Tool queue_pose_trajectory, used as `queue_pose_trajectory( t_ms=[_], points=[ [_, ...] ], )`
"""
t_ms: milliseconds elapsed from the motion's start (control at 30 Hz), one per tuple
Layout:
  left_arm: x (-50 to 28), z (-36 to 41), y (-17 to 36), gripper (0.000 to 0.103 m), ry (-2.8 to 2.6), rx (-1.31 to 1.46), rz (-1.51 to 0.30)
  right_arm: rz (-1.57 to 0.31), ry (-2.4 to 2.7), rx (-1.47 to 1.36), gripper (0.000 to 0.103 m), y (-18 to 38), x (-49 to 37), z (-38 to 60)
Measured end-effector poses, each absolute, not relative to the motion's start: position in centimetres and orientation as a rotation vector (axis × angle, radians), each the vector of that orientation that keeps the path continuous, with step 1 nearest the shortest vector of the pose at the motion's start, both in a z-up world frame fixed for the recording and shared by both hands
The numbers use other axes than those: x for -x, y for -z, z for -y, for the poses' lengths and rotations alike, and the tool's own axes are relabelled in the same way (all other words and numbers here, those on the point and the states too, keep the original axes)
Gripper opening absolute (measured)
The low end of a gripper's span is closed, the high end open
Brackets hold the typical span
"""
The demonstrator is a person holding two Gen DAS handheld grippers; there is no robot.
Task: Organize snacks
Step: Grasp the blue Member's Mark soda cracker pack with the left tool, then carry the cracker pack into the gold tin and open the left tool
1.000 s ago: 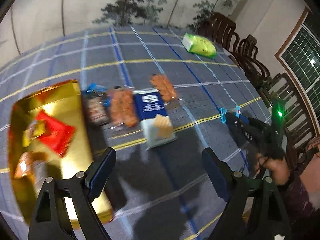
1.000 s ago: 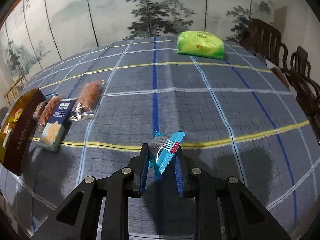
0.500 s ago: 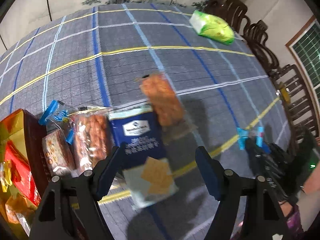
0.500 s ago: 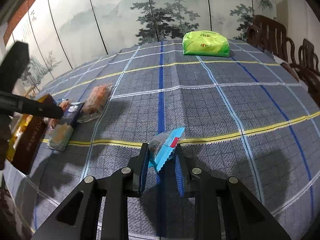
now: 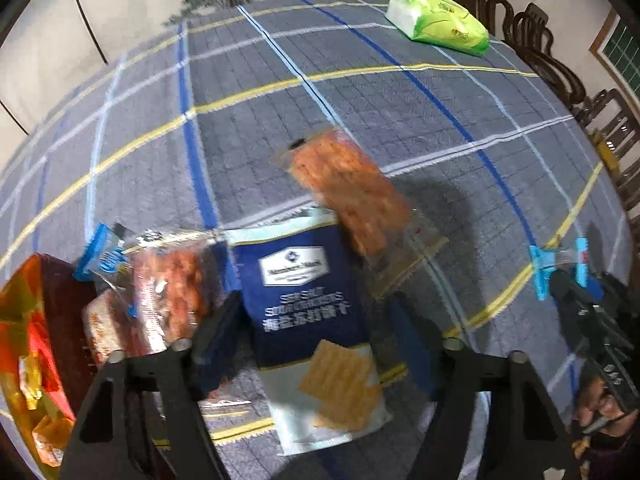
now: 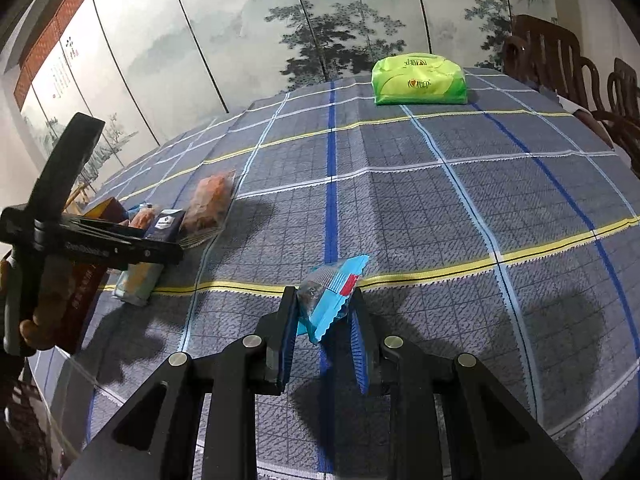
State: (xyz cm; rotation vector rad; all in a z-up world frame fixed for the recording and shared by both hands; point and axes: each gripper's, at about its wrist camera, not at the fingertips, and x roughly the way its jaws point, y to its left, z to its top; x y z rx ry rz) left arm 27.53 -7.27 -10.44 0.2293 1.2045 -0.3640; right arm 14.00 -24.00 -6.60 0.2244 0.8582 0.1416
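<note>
Left hand-held gripper, jaws closing, unclenched, straddles the blue cracker packet lengthwise; right hand-held gripper grasps blue wrapper.

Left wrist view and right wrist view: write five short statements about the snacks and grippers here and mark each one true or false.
1. The right gripper is shut on a small blue-wrapped snack. True.
2. The dark blue cracker packet lies between the left gripper fingers. True; its jaws are closing around the packet, and the pads do not visibly press on it.
3. The green tissue pack sits beside the gold box. False; it lies alone at the far side of the plaid tablecloth.
4. The clear pack of orange snacks lies inside the gold box. False; it lies on the tablecloth.
5. The gold box is empty. False; red and gold wrappers show inside.
</note>
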Motion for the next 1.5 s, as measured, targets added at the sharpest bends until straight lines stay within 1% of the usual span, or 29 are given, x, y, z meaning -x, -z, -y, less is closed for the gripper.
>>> queue_pose_trajectory(
  t_ms=[33,67,200,300,467,700,900,1200,1500],
  points=[
    [-27.3,7.3,10.3,0.049,0.368,-0.229,-1.185,-0.858,-0.142,-0.226,0.025,6.6,-14.0,24.0],
    [-27.1,7.5,10.2,0.047,0.382,-0.223,-1.183,-0.858,-0.141,-0.224,0.025,6.6,-14.0,24.0],
    [-25.4,8.1,10.2,0.047,0.373,-0.235,-1.140,-0.859,-0.139,-0.224,0.025,6.6,-14.1,24.0],
    [-23.8,7.8,9.8,0.047,0.372,-0.164,-1.131,-0.860,-0.139,-0.227,0.025,6.7,-14.1,24.0],
    [-19.9,7.0,7.4,0.047,0.390,-0.069,-1.082,-0.861,-0.130,-0.228,0.025,6.8,-14.2,23.9],
    [-16.1,5.6,5.0,0.047,0.388,-0.029,-1.059,-0.866,-0.106,-0.188,0.025,6.7,-14.3,23.1],
    [-14.0,2.6,2.1,0.047,0.347,-0.004,-0.984,-0.868,-0.087,-0.158,0.025,6.6,-14.2,22.7],
    [-13.1,-3.4,-0.3,0.047,0.221,0.005,-0.895,-0.874,-0.056,-0.115,0.025,6.6,-14.3,22.1],
    [-13.8,-8.2,-0.1,0.045,0.102,0.008,-0.858,-0.877,-0.046,-0.092,0.025,6.6,-14.3,21.8]
  ],
)
